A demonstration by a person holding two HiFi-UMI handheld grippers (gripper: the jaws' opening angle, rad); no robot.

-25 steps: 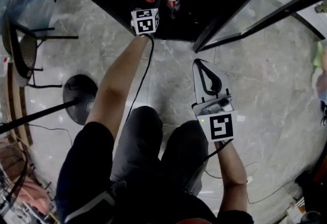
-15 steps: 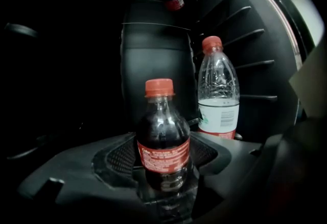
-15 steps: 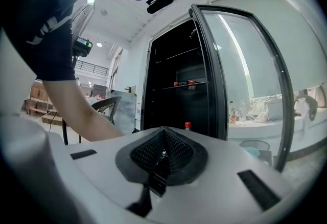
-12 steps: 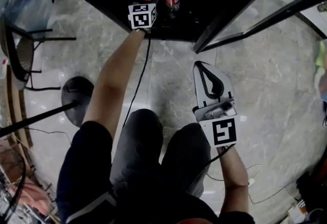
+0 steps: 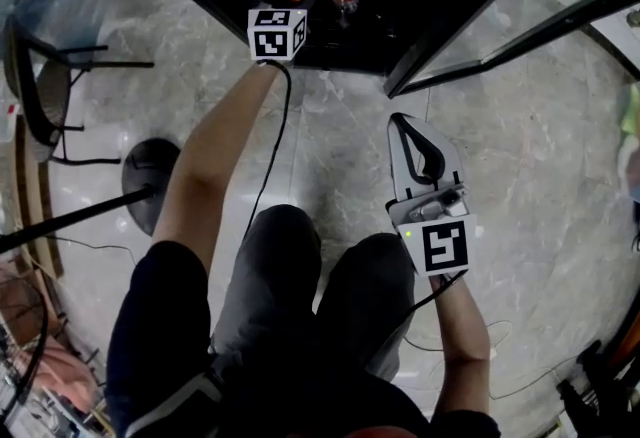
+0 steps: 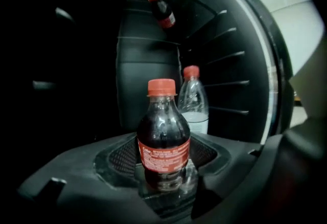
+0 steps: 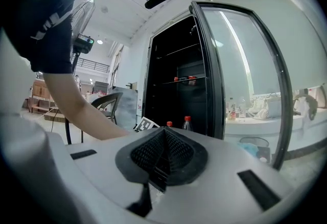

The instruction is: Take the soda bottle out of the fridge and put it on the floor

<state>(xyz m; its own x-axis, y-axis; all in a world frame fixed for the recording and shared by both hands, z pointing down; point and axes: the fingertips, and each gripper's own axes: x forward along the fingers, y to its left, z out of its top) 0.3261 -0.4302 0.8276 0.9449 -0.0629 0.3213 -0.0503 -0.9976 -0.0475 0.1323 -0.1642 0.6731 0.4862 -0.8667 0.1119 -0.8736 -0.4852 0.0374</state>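
My left tool (image 6: 163, 165) is released, its jaws flanking the dark, red-capped plastic soda bottle (image 6: 162, 136), which stands upright inside the black fridge (image 6: 143, 64). A clear red-capped water bottle (image 6: 193, 100) stands at its 1 o'clock. My right tool (image 7: 162, 154) is clenched on nothing, over the grey marble floor (image 5: 340, 146).

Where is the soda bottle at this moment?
In the left gripper view the soda bottle stands upright inside the fridge, between the left gripper's fingers, with a clear red-capped bottle just behind it to the right.
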